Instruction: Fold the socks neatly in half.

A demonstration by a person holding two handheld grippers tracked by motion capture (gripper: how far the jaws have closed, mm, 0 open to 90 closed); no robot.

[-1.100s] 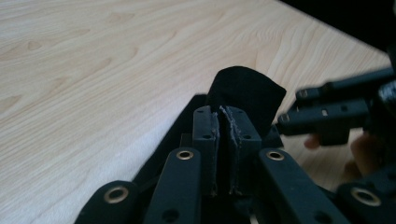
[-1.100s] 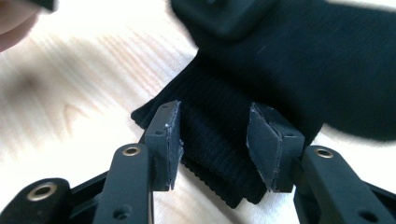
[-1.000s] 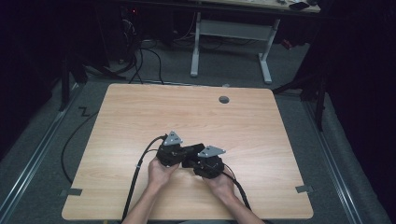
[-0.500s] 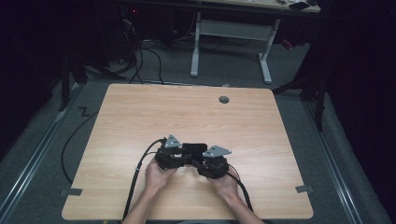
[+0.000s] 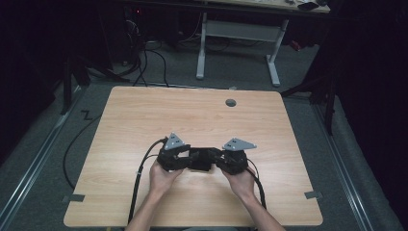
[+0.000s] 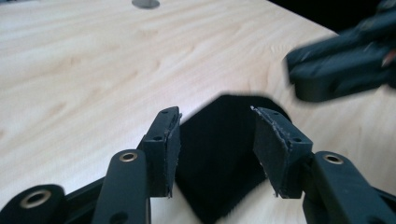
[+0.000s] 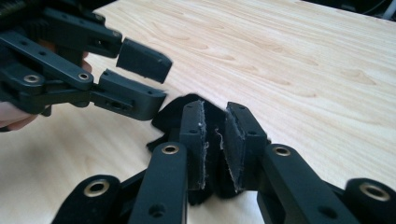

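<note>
While the black cloth [image 5: 201, 161] lies mid-frame between both | right gripper [image 7: 215, 140] nearly closed around a fold, jaws just narrowing | left gripper [image 6: 217, 140] apart, just widening, cloth beneath.

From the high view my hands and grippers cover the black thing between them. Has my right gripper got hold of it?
Observer: It's a black cloth. The right gripper has just been closing its jaws, and a fold sits between its pads, seemingly pinched.
Operator: And the left one?
Observer: The left gripper has just been opening its jaws. They now stand apart, with the cloth lying on the table below the gap, not pressed.
</note>
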